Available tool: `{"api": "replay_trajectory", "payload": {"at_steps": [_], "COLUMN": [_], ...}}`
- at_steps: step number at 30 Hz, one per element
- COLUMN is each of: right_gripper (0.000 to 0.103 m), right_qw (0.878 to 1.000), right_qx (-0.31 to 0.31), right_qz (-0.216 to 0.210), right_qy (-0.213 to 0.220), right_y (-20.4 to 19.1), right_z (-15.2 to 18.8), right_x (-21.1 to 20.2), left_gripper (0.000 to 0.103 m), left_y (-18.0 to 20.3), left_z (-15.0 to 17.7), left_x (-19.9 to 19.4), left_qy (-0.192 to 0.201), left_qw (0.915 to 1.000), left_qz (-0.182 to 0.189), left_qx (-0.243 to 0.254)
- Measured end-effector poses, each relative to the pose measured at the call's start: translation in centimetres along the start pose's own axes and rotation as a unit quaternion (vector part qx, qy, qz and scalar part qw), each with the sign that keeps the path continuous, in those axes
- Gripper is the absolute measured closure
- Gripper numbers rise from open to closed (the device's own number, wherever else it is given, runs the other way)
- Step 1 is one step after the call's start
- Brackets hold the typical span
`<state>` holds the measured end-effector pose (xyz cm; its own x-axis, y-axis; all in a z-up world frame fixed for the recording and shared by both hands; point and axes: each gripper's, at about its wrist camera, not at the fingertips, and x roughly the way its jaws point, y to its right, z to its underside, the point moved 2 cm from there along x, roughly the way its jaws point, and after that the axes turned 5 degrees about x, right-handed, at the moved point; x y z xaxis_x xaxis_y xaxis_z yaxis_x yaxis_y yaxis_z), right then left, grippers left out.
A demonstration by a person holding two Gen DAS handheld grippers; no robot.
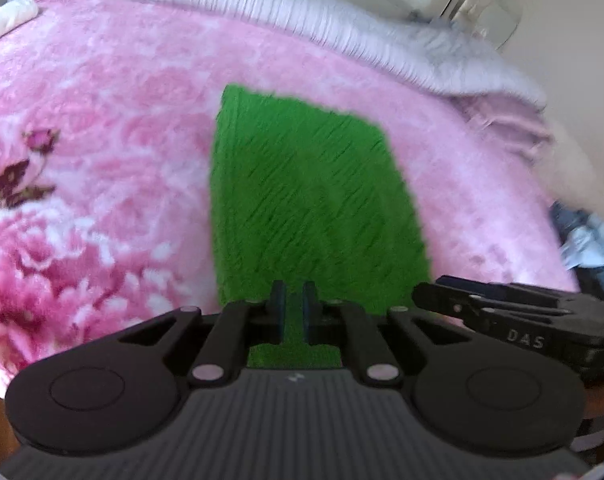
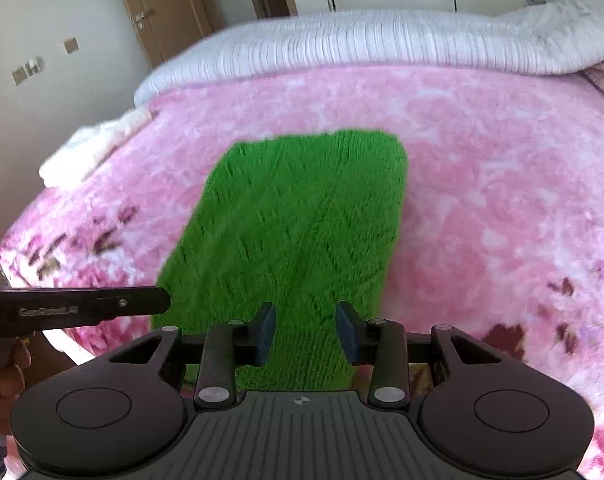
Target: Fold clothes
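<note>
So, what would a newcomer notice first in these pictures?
The bright green knitted garment, lying flat in the middle of the bed, stands out most. Under it spreads a pink blanket printed with roses. At the garment's near edge are the left gripper, jaws nearly together, and the right gripper, jaws wider.

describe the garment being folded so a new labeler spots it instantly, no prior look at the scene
Start at the bed, covered by a pink floral blanket with a pale ribbed quilt bunched along its far side. In the middle of that blanket, running toward the near edge, lies the green knit garment, a flat oblong. It is the only bright green thing there; white cloth sits at the bed's left edge.
</note>
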<state>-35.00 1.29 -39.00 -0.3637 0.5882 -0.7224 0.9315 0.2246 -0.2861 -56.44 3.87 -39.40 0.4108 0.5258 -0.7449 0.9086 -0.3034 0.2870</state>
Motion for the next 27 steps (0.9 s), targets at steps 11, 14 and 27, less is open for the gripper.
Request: {"api": "replay_trajectory", "payload": {"at_steps": [11, 14, 27], "right_gripper": [0.065, 0.065, 0.066], "right_qw": [1.000, 0.999, 0.999], "right_qx": [0.004, 0.008, -0.050], "right_qz": [-0.007, -0.018, 0.002], "right_qy": [0.000, 0.025, 0.011], "right_y": [2.1, 2.5, 3.2], "right_z": [-3.4, -5.0, -2.7], "right_x": [-0.2, 0.9, 5.7], "left_gripper": [0.099, 0.099, 0.097], "left_y": [-0.3, 0.4, -0.7], "left_z": [-4.0, -5.8, -3.7], "left_x": [-1.0, 0.8, 4.6], "left_qy": [0.042, 0.046, 0.023], "left_qw": [0.9982, 0.9970, 0.9986], "left_qz": [0.043, 0.059, 0.041], "left_qx": [0.000, 0.021, 0.025]}}
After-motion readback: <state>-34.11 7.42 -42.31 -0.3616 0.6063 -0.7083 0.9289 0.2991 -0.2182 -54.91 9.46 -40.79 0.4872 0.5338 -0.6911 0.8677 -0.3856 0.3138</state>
